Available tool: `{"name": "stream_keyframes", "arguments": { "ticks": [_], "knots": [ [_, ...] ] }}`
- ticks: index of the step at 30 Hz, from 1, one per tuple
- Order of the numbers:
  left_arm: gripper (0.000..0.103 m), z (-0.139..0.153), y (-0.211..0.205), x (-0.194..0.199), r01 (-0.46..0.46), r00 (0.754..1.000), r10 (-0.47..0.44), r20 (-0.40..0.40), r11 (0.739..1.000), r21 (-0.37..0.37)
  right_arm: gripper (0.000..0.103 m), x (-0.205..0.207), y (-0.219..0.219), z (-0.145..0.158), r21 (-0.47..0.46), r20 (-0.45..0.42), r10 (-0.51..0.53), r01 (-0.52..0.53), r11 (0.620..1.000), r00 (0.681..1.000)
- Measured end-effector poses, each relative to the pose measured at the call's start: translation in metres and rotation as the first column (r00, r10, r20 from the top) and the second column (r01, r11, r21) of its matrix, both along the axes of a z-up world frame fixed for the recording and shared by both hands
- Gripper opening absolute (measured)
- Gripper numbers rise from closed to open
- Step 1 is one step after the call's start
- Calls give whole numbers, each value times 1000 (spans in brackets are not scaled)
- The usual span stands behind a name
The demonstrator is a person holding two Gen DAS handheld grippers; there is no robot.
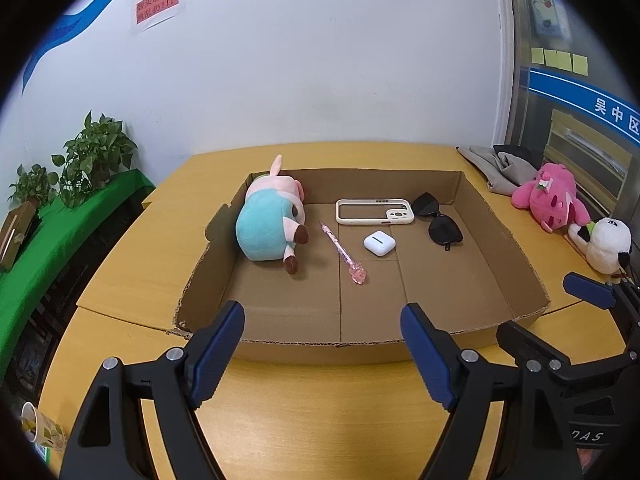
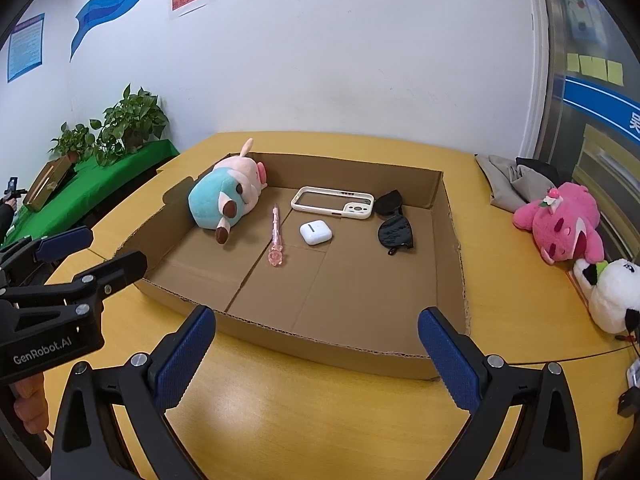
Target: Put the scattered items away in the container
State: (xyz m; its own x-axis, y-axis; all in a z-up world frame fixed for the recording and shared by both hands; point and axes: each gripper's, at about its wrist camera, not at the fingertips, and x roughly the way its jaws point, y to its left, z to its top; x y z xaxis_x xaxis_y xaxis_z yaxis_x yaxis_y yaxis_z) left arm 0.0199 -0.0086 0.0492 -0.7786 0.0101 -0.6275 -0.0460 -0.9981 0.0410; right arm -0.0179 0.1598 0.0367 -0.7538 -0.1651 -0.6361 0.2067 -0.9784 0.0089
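Left wrist view. Left tool point(image 1: 322, 354) at lower centre of frame, blue pads spread wide, nothing between them, hanging over bare bench point(image 1: 320, 408) just short of the near wall of the cardboard box point(image 1: 502, 240). Box sits mid-frame, open-topped. Inside it: blue-and-pink plush point(image 1: 266, 224) at left against the side wall; pink pen point(image 1: 344, 254) lying diagonally beside it; white earbud case point(image 1: 379, 243) at centre; cream phone case point(image 1: 375, 212) behind that; black sunglasses point(image 1: 436, 220) touching the phone case's right end. Right tool point(image 1: 554, 314) enters at lower right edge, jaws apart, empty. Outside the box at right of frame, on the bench: pink plush bear point(image 1: 554, 198), panda plush point(image 1: 602, 246) just beside it, grey cloth point(image 1: 500, 168) behind.

Right wrist view. Right tool point(image 2: 316, 356) at lower centre, pads spread wide, empty, over bare bench in front of the box point(image 2: 452, 248). Same contents: plush point(image 2: 226, 198) upper left in box, pen point(image 2: 276, 236), earbud case point(image 2: 316, 232), phone case point(image 2: 334, 204), sunglasses point(image 2: 394, 222). Left tool point(image 2: 106, 250) at left edge, jaws apart. Pink bear point(image 2: 560, 220) and panda point(image 2: 608, 292) at right edge, on the bench well apart from the box. Potted plants point(image 2: 128, 124) on a green shelf, upper left.
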Motion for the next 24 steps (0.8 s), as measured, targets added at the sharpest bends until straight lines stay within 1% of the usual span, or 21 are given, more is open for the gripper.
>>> {"name": "stream_keyframes", "arguments": {
  "ticks": [4, 9, 15, 18, 22, 24],
  "knots": [
    [80, 0, -2, 1, -25, 1000, 25, -13, 1000, -19, 103, -1, 1, -1, -5, 3, -1, 1, 1000, 1000],
    [80, -2, -2, -1, -17, 1000, 17, -2, 1000, -16, 103, 0, 0, -3, 1, 7, 4, -4, 1000, 1000],
    [80, -7, 4, -3, 12, 1000, -12, 19, 1000, -5, 103, -1, 2, -5, -2, 12, -3, 3, 1000, 1000],
    [80, -9, 8, -5, 33, 999, -34, 42, 999, 15, 103, -1, 4, -6, 0, 15, -5, 5, 1000, 1000],
    [80, -9, 7, -5, 38, 998, -40, 47, 999, 38, 103, -1, 7, -5, -5, 11, -16, 16, 1000, 1000],
    [80, -10, 8, -5, 37, 998, -38, 52, 999, 31, 103, -2, 7, -6, 3, 14, -14, 14, 1000, 1000]
  ]
}}
